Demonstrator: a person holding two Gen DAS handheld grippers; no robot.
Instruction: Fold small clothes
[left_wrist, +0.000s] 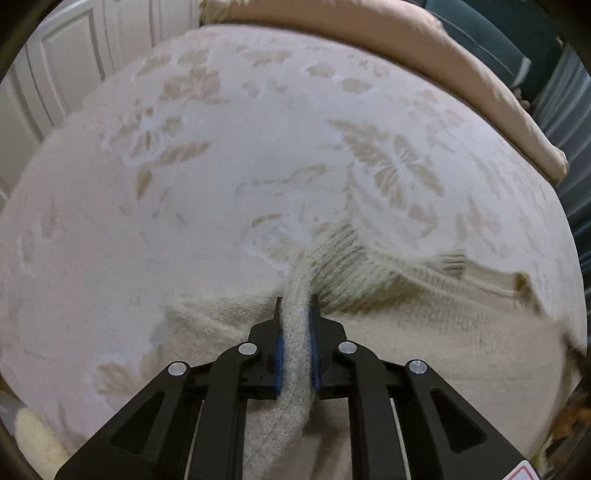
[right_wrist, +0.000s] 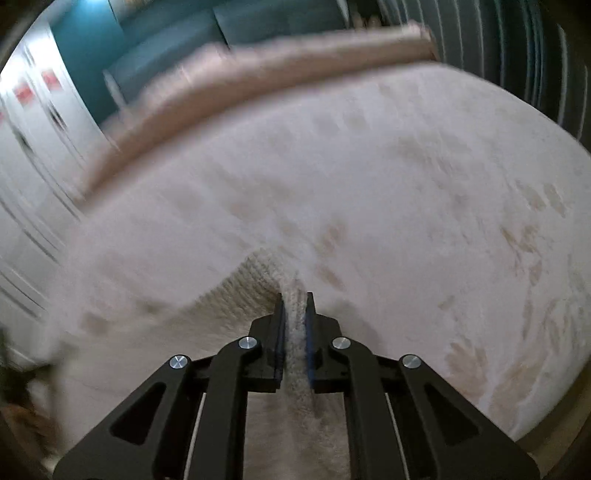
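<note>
A cream knitted sweater lies on a bed with a pale floral bedspread. My left gripper is shut on a bunched fold of the sweater's knit, which runs up between its blue pads. Ribbed knit spreads to the right of the fingers. In the right wrist view, which is blurred, my right gripper is likewise shut on a ridge of the sweater, whose ribbed edge lies just left of the fingers on the bedspread.
A beige folded blanket or pillow runs along the bed's far edge, also the beige blanket in the right wrist view. White panelled doors stand to the left. Teal furniture and striped fabric lie beyond the bed.
</note>
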